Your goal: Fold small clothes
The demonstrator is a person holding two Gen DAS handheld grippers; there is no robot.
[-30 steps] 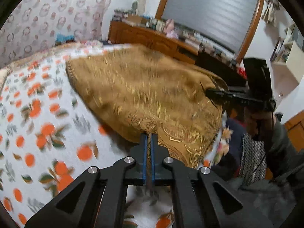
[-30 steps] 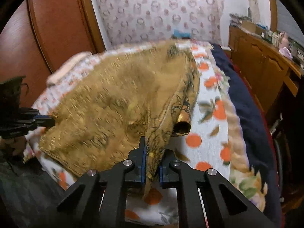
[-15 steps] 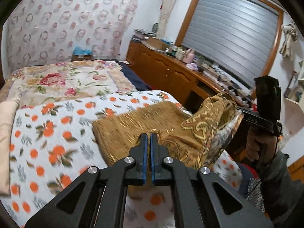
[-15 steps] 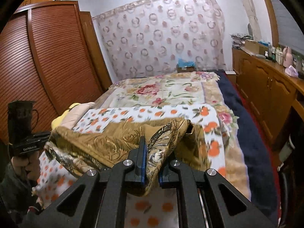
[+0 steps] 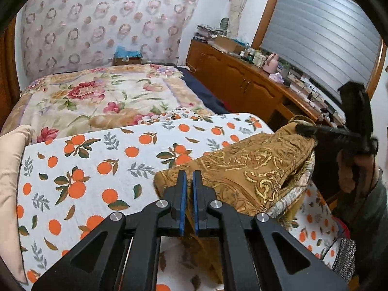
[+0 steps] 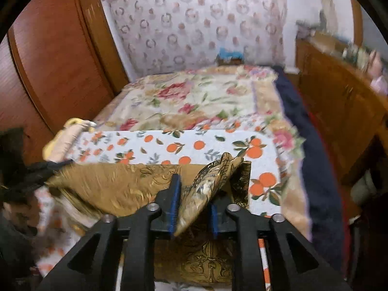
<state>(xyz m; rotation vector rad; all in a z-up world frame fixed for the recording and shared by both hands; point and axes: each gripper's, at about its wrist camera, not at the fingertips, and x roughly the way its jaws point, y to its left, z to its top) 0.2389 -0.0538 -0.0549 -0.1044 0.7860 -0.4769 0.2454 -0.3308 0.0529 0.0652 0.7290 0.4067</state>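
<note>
left gripper (image 5: pixel 188 183): matte black linkage arms, blue pads on its fingers (image 5: pixel 182 194), four silver screw heads | right gripper (image 6: pixel 193 189): same black frame, blue pads, silver screws | right hand (image 5: pixel 349 169): bare skin, grey sleeve, black handle

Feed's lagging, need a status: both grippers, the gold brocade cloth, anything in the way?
Left gripper shut on gold patterned brocade cloth corner. Right gripper parted, cloth fold between pads. Cloth partly on orange-print bed sheet. Nothing on top.
</note>
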